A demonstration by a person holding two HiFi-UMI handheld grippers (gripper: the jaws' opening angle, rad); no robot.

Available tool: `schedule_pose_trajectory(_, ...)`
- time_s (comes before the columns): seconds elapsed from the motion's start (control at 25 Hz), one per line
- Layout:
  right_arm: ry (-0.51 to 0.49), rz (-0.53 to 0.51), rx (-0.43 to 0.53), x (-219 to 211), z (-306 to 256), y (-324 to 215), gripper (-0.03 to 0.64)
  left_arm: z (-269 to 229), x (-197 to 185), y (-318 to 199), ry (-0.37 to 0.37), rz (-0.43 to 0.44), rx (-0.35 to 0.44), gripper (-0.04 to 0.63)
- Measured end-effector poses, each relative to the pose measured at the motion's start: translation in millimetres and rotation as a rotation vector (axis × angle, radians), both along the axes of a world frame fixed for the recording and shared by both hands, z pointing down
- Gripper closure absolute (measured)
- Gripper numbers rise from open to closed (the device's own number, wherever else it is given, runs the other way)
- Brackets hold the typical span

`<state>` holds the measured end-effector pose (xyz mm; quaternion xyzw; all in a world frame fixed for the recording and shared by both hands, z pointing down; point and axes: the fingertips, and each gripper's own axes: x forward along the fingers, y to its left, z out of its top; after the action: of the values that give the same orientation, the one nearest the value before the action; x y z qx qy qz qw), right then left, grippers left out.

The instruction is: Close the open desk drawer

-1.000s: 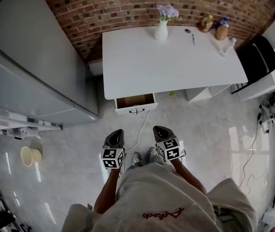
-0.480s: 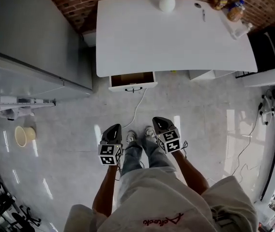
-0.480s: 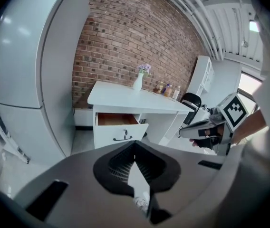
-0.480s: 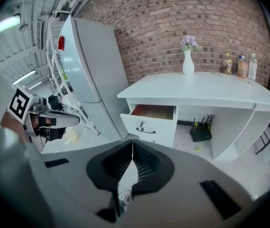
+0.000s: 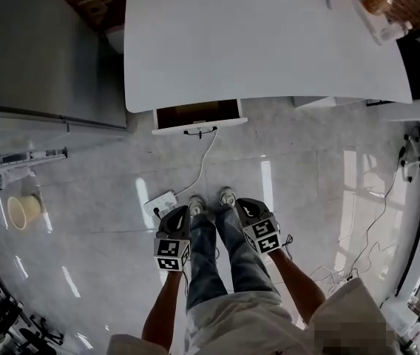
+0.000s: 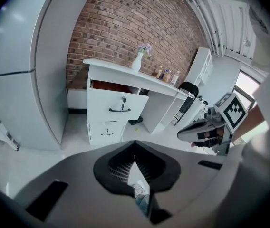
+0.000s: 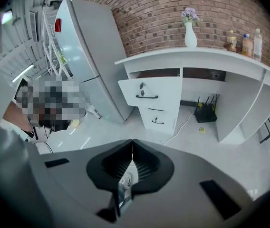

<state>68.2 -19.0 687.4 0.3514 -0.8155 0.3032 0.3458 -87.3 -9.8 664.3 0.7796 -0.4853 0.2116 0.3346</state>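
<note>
The white desk (image 5: 269, 43) stands against a brick wall. Its top drawer (image 5: 199, 117) is pulled out, showing a brown inside and a black handle (image 5: 200, 131); the left gripper view shows the drawer's front (image 6: 118, 107), as does the right gripper view (image 7: 150, 93). My left gripper (image 5: 178, 214) and right gripper (image 5: 245, 207) hang low beside the person's legs, well short of the drawer. Both point downward toward the floor and desk. The left gripper (image 6: 135, 161) and the right gripper (image 7: 132, 152) are shut with nothing between their jaws.
A grey fridge (image 5: 32, 50) stands left of the desk. A power strip (image 5: 160, 200) and its white cable (image 5: 206, 157) lie on the tiled floor between me and the drawer. A pale bucket (image 5: 19, 211) sits far left. A vase (image 7: 190, 34) and bottles (image 7: 242, 42) stand on the desk.
Both grippers have sunk lower, beside the person's legs. The desk and drawer have slid toward the top of the head view. The drawer stays open.
</note>
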Motion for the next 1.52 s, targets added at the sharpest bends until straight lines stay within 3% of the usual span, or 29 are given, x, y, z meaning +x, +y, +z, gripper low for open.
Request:
schedule_pose_trajectory(0.16,0.012,-0.002,-0.011,-1,40,7,0.598,44,3,4,-0.017,0.044,-0.003,0.583)
schedule_pose_trajectory(0.44,0.031,0.017,-0.037,5,92,14,0.598,96,3,8,-0.023,0.049,-0.026,0.583)
schedule_pose_trajectory(0.56,0.02,0.021,-0.039,3,99,13,0.598,103,-1,5,0.016,0.029,-0.032,0.583)
schedule_pose_trajectory(0.64,-0.041,0.057,-0.066,0,98,7,0.598,101,-3,-3,0.14,-0.028,-0.035,0.583)
schedule_pose_trajectory(0.72,-0.189,0.154,-0.136,-4,95,-2,0.599,96,-4,-16,0.333,-0.115,-0.036,0.583)
schedule_pose_trajectory(0.8,-0.402,0.295,-0.225,-7,88,-17,0.6,90,-9,-30,0.543,-0.211,-0.026,0.583)
schedule_pose_trajectory(0.96,-0.921,0.585,-0.379,-7,67,-53,0.6,76,-32,-58,0.987,-0.457,0.03,0.583)
schedule_pose_trajectory(1.04,-1.144,0.719,-0.396,1,60,-70,0.6,71,-44,-70,1.207,-0.592,0.071,0.583)
schedule_pose_trajectory(1.12,-1.332,0.837,-0.392,12,55,-83,0.6,67,-57,-79,1.373,-0.716,0.125,0.583)
schedule_pose_trajectory(1.24,-1.481,0.95,-0.379,22,57,-93,0.6,66,-63,-85,1.474,-0.802,0.172,0.583)
schedule_pose_trajectory(1.52,-1.368,0.876,-0.385,4,66,-89,0.59,77,-50,-86,1.417,-0.776,0.133,0.575)
